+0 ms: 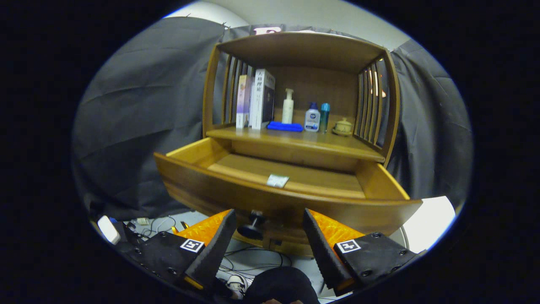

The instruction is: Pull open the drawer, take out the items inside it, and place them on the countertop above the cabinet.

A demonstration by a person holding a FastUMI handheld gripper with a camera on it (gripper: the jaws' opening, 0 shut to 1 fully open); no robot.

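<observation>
Between the fingers, at 12 o'clock and just ahead of the tips, sits the dark round knob [252, 226] under the drawer [291, 207] front, nearer the left finger than the right. Gripper [270, 217] released: fingers spread wide, pressing on nothing, knob untouched in the gap. Below and behind the fingers, cables and small clutter on the floor.

Beyond the knob, drawer pulled well out, its curved front wall running crosswise from 9 to 3 o'clock, higher than the fingertips. Past that wall, on the drawer floor, lies the one item visible inside: a small pale flat packet [277, 180], roughly at 12 o'clock from the gripper, a touch to the right of the knob line, close behind the front wall. Long side of the packet set slightly askew to the drawer front. Rest of the drawer floor bare as far as visible; near corners hidden by the front wall.

Judged next move: up and over the front wall, then down on the packet; flat and thin, so likely awkward to pinch off the wood.

Farther, at 12 o'clock above the drawer, the countertop [295, 141], already carrying books [255, 99], a blue cloth [284, 126], a white pump bottle [288, 106], two smaller bottles [317, 117] and a lidded cup [343, 126]. Free space along its front edge.
</observation>
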